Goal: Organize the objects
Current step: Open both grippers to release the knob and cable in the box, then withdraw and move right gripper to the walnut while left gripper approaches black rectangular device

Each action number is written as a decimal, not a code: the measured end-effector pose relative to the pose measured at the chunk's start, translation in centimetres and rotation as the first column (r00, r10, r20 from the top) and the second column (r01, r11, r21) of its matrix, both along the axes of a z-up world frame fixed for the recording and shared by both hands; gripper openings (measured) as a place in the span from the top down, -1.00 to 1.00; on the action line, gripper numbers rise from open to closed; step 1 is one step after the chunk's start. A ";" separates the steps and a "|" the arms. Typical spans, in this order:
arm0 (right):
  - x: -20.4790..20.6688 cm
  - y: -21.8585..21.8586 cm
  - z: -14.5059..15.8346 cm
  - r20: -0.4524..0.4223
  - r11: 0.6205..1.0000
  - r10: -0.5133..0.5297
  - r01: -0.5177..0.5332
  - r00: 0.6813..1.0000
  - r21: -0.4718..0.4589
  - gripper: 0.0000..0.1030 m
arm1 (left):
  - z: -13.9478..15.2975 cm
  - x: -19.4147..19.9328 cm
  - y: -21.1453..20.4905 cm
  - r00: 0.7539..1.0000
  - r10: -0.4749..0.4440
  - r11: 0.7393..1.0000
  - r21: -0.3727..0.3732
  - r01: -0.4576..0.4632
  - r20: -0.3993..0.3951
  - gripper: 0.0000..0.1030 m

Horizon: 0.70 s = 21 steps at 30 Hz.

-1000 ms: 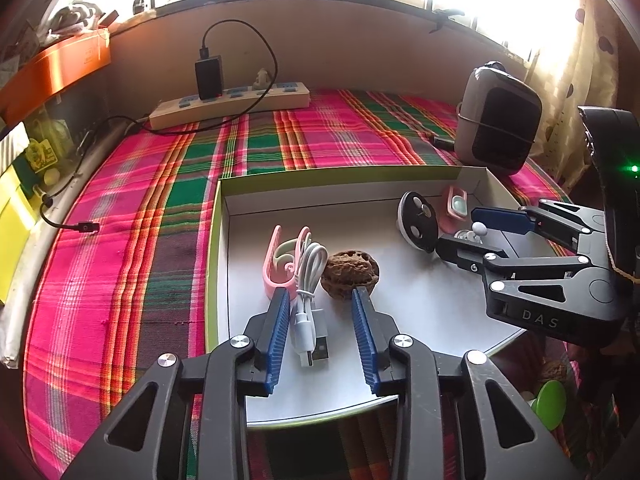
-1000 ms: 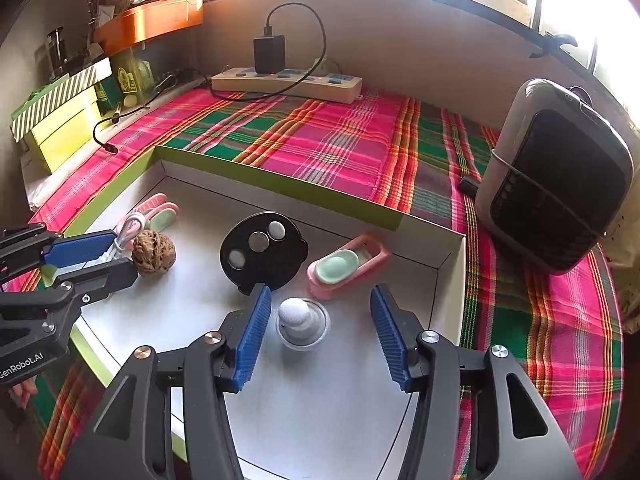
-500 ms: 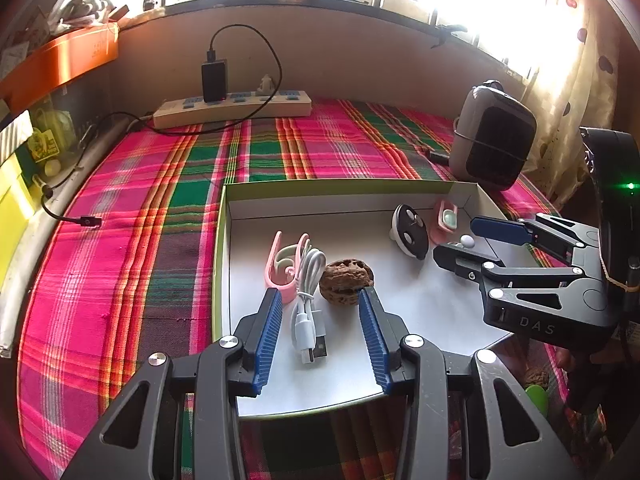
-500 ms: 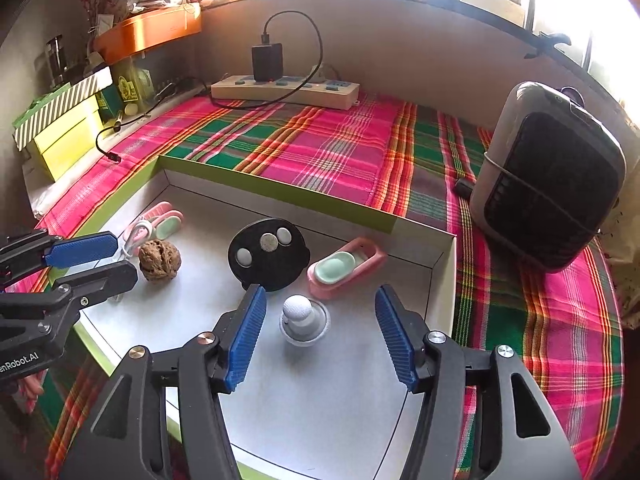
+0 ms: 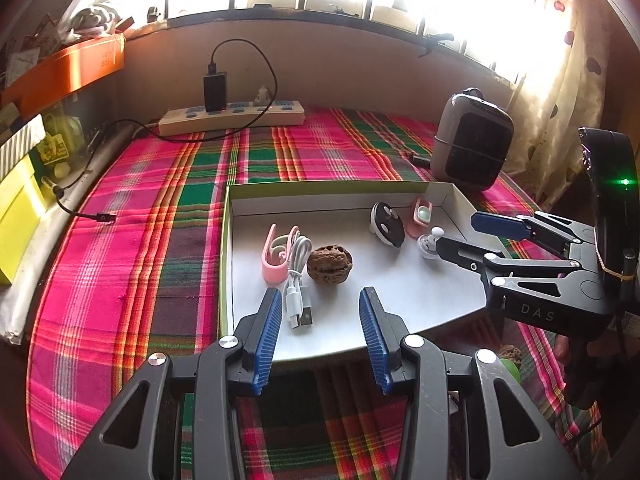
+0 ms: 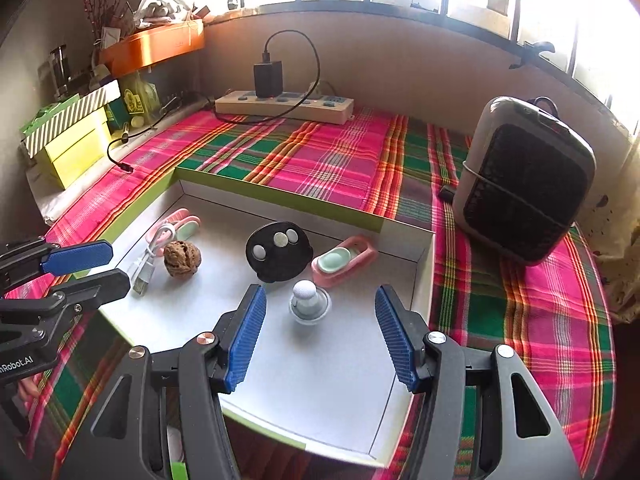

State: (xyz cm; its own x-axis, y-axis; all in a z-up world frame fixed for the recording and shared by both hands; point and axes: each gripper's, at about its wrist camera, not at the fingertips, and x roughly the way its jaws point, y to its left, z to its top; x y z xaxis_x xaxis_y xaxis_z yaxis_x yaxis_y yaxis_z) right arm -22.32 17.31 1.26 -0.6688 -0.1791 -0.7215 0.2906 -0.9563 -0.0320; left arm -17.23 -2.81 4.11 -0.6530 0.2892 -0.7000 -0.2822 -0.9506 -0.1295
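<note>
Both of my grippers hang over the near edge of the shallow white tray [image 5: 436,196], jaws spread wide and holding nothing. Ahead of my left gripper [image 5: 320,336] lies the walnut [image 5: 329,263], just past the fingertips, with the white USB cable [image 5: 298,276] beside it on the left and touching the pink clip [image 5: 276,254] beyond. Ahead of my right gripper [image 6: 320,336] the small white knob on its round base [image 6: 309,302] stands between the fingers' line, with the black disc [image 6: 279,251] and the pink dish with a green insert [image 6: 343,260] just behind it.

If I close on the walnut from here, its round shell could squirt out sideways and roll into the cable. The knob is top-heavy by my guess; a one-sided touch would tip it against the disc.

Below the tray's near rim something green and a second brown lump show only in part, possibly another walnut. The window glare washes out everything on the sill.
</note>
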 end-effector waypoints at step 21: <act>6.4 2.6 1.2 -0.041 0.998 -0.048 0.046 0.998 -0.039 -0.12 | 1.0 5.2 -0.5 1.000 0.003 1.000 0.029 -0.003 -0.013 0.25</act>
